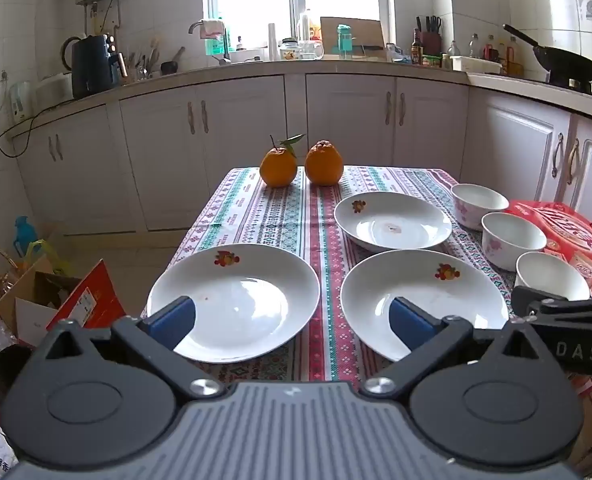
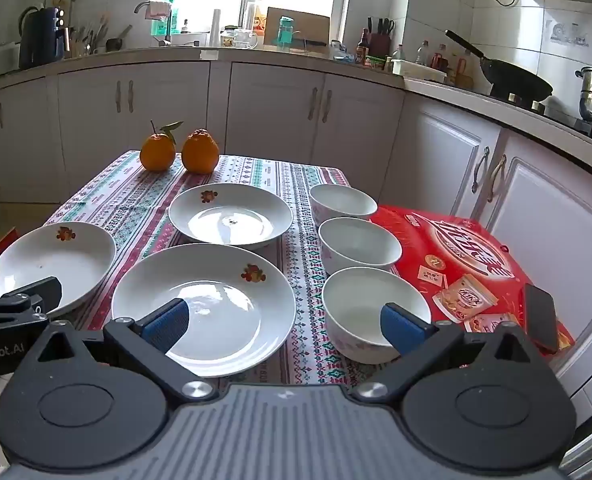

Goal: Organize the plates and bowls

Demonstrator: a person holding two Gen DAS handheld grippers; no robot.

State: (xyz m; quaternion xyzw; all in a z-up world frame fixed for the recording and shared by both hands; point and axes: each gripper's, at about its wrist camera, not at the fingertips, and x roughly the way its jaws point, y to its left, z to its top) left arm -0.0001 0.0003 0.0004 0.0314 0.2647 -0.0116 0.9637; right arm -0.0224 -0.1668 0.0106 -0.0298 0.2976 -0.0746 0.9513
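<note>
Left gripper (image 1: 291,322) hangs at the near table edge, blue-padded fingers (image 1: 173,320) spread wide, holding nothing. Leftmost on the patterned woven tablecloth (image 1: 316,216) sits a white ceramic plate with a fish motif on its rim (image 1: 233,300), directly ahead of the left pad. At the far end 2 knobbly oranges (image 1: 278,166) stand side by side, almost touching (1 has a stem and leaves). Right of the red centre stripe, a second white fish-motif plate (image 2: 203,306) lies near, and a third white plate (image 2: 230,214) lies behind it, apart from it. Right gripper (image 2: 283,324) also has its fingers spread, empty, straddling the gap between the near plate and the nearest bowl. Further right, 3 white ceramic bowls with pink flower print run in a front-to-back row along the table's right edge: near (image 2: 376,312), middle (image 2: 360,244), far (image 2: 342,202), close together. Rightmost, a red printed cardboard gift box (image 2: 468,256) sits beside the bowls, with a dark phone (image 2: 540,322) lying on its near right corner.
</note>
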